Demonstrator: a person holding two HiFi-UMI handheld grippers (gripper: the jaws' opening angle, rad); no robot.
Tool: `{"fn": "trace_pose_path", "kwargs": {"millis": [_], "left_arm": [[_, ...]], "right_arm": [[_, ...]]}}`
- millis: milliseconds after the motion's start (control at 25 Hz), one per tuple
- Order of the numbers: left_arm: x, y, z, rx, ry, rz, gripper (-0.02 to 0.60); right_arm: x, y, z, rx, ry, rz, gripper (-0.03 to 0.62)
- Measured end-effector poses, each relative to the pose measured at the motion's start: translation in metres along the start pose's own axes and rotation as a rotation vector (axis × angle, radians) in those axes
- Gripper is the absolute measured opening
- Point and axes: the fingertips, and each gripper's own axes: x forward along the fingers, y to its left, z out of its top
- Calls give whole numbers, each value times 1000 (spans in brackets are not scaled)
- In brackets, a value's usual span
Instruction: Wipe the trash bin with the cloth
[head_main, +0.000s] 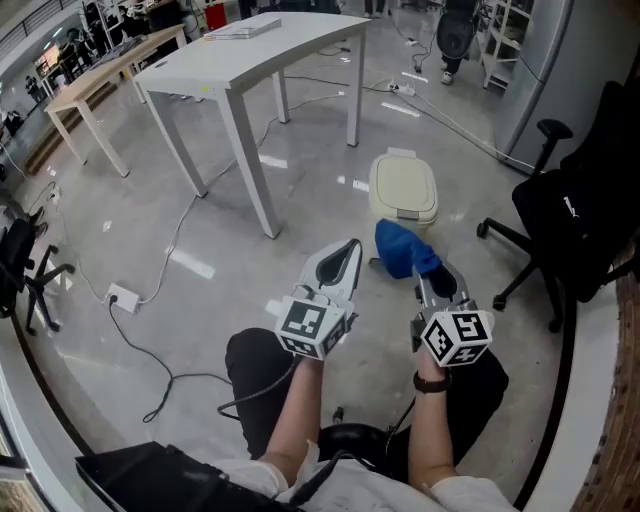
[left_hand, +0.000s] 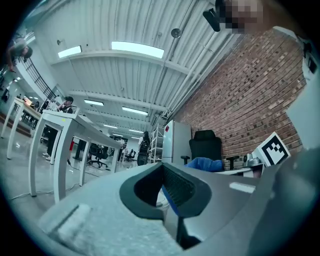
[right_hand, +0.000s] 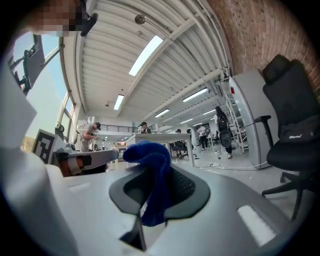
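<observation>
Your right tongs (head_main: 432, 278) are clamped on the blue cloth (head_main: 403, 247). In the right gripper view the cloth (right_hand: 152, 182) is pinched between the jaw pads. One bunched end rises above the jaws and the other hangs down below them.

Your left tongs (head_main: 345, 256) have their jaws together with nothing between them. The left gripper view shows the pads meeting on an empty gap. These tongs sit just beside the right ones, level with them and pointing the same way.

The trash bin (head_main: 403, 188) stands on the floor straight ahead of the right tongs' tips, and ahead and to the right of the left tongs. It is cream-coloured, with its lid down. The cloth reaches towards its near side, but you cannot tell whether it touches.

A white table (head_main: 240, 62) stands farther ahead, left of the left tongs. A black office chair (head_main: 580, 215) stands to the right of the right tongs.
</observation>
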Motion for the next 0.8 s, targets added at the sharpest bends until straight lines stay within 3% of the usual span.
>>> {"fn": "trace_pose_path", "kwargs": {"millis": [200, 800], "left_arm": [[-25, -19, -4, 11, 8, 4, 0], [-100, -75, -2, 16, 31, -48, 0]], "right_arm": [[-25, 19, -4, -47, -8, -34, 61], [-104, 58, -23, 23, -38, -66, 61]]}}
